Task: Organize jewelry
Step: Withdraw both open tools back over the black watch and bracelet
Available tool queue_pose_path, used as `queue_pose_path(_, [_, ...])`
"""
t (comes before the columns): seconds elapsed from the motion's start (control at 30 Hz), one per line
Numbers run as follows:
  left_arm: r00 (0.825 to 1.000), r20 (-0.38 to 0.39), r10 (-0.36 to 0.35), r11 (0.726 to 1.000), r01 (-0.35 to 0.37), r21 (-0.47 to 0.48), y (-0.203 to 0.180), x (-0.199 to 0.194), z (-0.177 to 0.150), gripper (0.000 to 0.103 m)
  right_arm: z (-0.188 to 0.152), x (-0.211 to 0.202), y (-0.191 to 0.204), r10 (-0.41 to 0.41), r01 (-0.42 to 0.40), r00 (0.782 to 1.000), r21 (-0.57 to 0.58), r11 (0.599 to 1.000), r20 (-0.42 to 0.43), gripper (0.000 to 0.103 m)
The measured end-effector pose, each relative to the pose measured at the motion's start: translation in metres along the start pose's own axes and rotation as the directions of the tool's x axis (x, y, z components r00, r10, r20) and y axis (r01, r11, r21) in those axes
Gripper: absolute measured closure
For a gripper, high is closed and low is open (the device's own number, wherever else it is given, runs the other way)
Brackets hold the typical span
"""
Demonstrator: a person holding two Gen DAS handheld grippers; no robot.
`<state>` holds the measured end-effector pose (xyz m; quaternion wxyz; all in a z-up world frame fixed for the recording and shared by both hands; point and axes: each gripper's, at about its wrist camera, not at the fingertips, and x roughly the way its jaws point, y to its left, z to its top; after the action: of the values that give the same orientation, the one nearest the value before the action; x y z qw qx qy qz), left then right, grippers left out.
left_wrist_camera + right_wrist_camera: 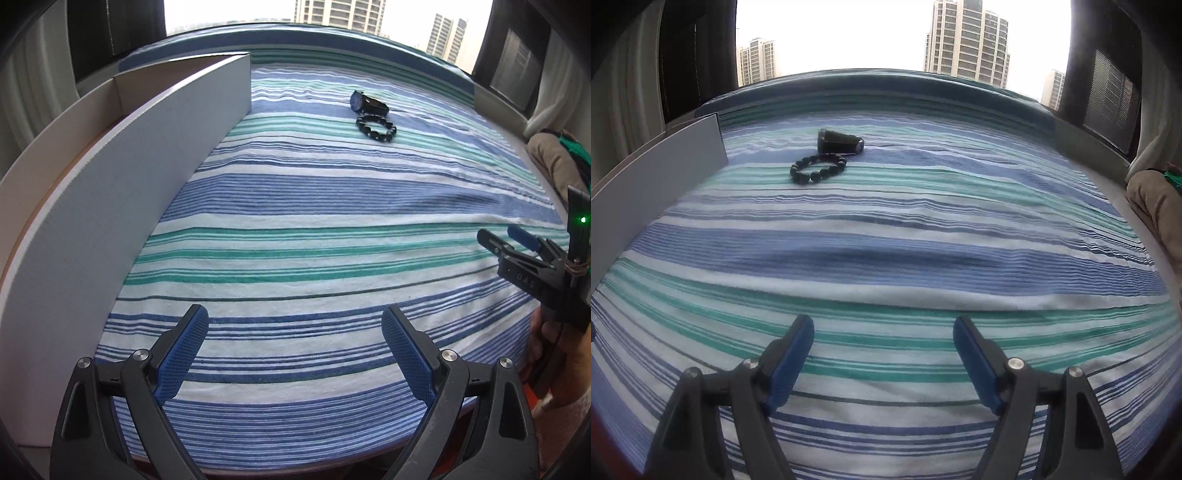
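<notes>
1. Nearest to my cameras, both grippers, left gripper (295, 328) and right gripper (884, 334), have their fingers spread wide and hold nothing.
2. Nothing is organized yet, I judge: the watch (367, 102) and the bead bracelet (376, 126) lie touching on the far side of the striped cloth (332, 221), well apart from both grippers.
3. At the left stands the white box (110, 177), probably their destination.
4. Behind, a window (868, 33) shows tall buildings.

Cloth (332, 206): blue, teal, white stripes. Box (110, 192) left of cloth: white outside, tan inside. On cloth: watch (367, 102) black strap, blue face; bead bracelet (375, 127) black. Both grippers' pads (184, 354) blue on black arms.
</notes>
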<state>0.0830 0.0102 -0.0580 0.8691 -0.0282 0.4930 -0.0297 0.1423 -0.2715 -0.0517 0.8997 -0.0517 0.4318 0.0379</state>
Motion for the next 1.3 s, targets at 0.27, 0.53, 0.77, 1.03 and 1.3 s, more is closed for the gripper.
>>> queue_pose_path(0.27, [0.999,-0.037,-0.004,1.0,0.004,0.014,-0.01,0.011,-0.003,0.008,-0.001,0.008,-0.006,0.027,-0.025,0.999,0.053,0.998,-0.034,0.024])
queue_pose_path(0.53, [0.999,-0.047,-0.008,1.0,0.009,0.024,-0.015,0.014,-0.002,0.008,-0.001,0.006,-0.007,0.023,-0.022,1.0,0.066,0.998,-0.018,0.024])
queue_pose_path(0.77, [0.999,-0.052,-0.005,1.0,0.006,0.009,-0.01,0.016,-0.002,0.008,-0.001,0.003,-0.005,0.004,-0.004,1.0,0.062,0.998,-0.001,0.024])
queue_pose_path(1.03, [0.999,-0.054,0.0,1.0,0.001,0.01,-0.01,0.016,-0.001,0.008,-0.002,0.001,-0.008,0.006,-0.007,1.0,0.076,0.997,0.014,0.024])
queue_pose_path(1.3, [1.0,-0.027,-0.005,1.0,0.005,0.008,-0.014,0.013,0.026,0.008,-0.002,0.0,-0.01,0.025,-0.026,1.0,0.087,0.996,0.02,0.024])
